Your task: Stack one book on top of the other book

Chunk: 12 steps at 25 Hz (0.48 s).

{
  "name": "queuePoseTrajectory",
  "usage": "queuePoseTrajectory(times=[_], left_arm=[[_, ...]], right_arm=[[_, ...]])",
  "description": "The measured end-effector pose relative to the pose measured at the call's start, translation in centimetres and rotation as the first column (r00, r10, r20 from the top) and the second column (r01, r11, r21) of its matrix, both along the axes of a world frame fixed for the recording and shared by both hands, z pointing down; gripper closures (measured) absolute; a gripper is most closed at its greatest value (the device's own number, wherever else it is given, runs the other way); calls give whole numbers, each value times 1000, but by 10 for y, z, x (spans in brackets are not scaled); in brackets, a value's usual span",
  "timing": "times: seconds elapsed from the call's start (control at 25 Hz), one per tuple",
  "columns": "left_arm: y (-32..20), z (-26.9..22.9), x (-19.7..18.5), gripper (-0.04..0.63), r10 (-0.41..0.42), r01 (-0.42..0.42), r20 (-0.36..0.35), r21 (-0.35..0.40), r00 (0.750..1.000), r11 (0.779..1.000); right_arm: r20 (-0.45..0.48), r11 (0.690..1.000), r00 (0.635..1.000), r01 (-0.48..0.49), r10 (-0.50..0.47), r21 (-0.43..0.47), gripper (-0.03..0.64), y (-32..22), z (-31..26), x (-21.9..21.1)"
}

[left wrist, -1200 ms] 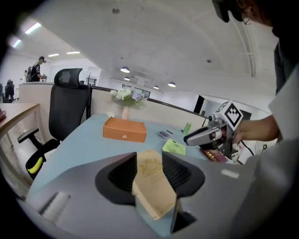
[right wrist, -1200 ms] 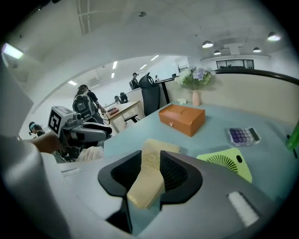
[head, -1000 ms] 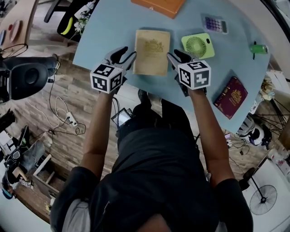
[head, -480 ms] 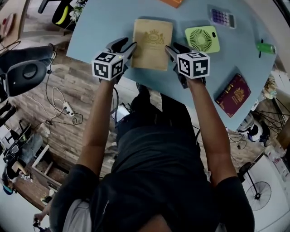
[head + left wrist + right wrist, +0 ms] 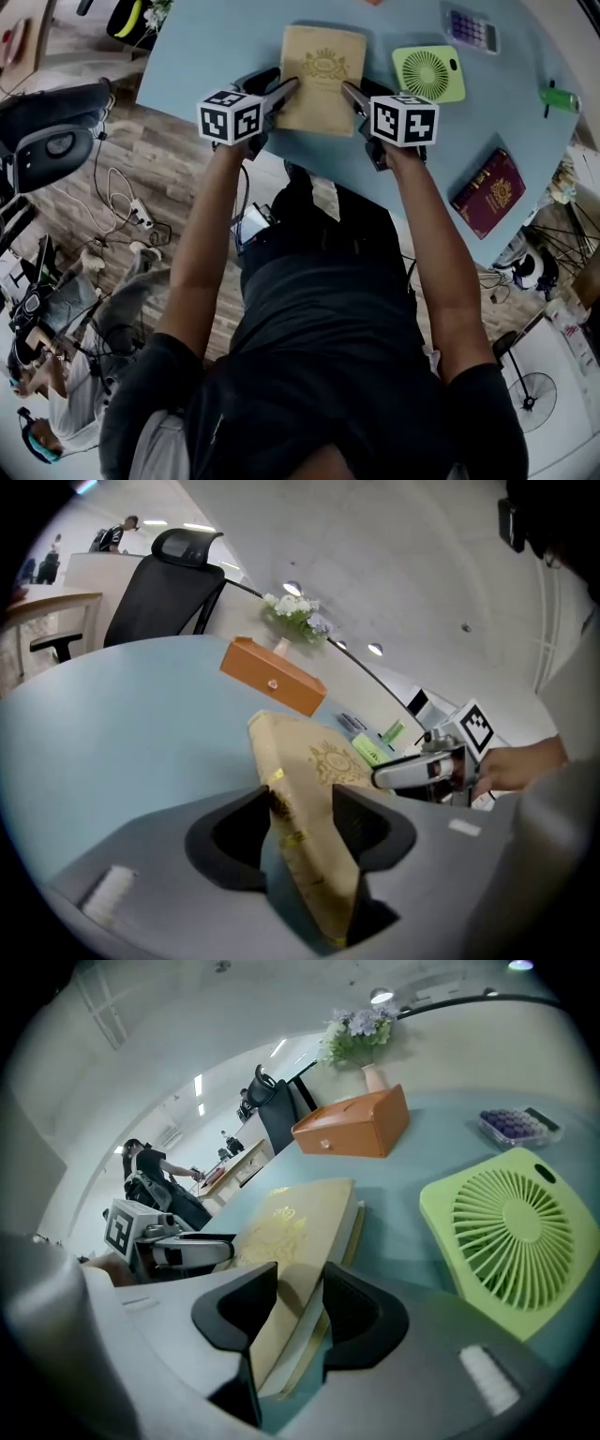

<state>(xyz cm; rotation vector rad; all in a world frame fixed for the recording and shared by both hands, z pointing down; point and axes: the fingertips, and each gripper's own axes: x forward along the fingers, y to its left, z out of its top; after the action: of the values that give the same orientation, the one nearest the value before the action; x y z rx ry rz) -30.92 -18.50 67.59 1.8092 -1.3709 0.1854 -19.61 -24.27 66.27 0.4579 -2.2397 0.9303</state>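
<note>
Two books matter here: the tan book (image 5: 322,75) lies near the front edge of the blue table (image 5: 216,56), straight ahead of us, and the dark red book (image 5: 487,192) lies well apart to the right, close to the table's right rim. We have the left gripper (image 5: 281,91) clamped on the tan book's left edge, the spine side. The right gripper (image 5: 354,97) is clamped on its right edge, the page side. Each pair of jaws is drawn in narrow with the cover pinched between them. We judge the step in hand to be the pickup of the tan book, with the stacking itself not yet done; whether the book has left the table top we cannot tell. The next move, as we read it, calls for raising it level with both grippers together and carrying it right and toward us. It also needs turning, since the dark red book lies at an angle to it. The green fan (image 5: 427,72) sits just beside the tan book on the right and is the likeliest thing to be clipped. The calculator (image 5: 471,28), the small green tube (image 5: 561,98) and the orange box (image 5: 352,1124) lie farther back, out of that path.
</note>
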Motion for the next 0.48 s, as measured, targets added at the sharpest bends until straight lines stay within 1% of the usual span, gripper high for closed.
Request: queuePoseTrajectory(times=[0.08,0.2,0.36,0.48], left_arm=[[0,0,-1,370,-7,7,4,-5,1000,1000],[1,-5,0,371,2,-1,53,-14,999,1000],[5,-23,0,373,15,-17,122,18,992,1000],[7,-41,0,383,13,-21,152,55,988,998]], right_arm=[[0,1000,1000,-21,21,-4,477,-2,-2,1],[-1,999,999,-53,53,-11,501,0,-8,3],[17,996,996,-85,84,22,517,2,-27,3],[29,993,994,-103,101,64,529,4,-46,4]])
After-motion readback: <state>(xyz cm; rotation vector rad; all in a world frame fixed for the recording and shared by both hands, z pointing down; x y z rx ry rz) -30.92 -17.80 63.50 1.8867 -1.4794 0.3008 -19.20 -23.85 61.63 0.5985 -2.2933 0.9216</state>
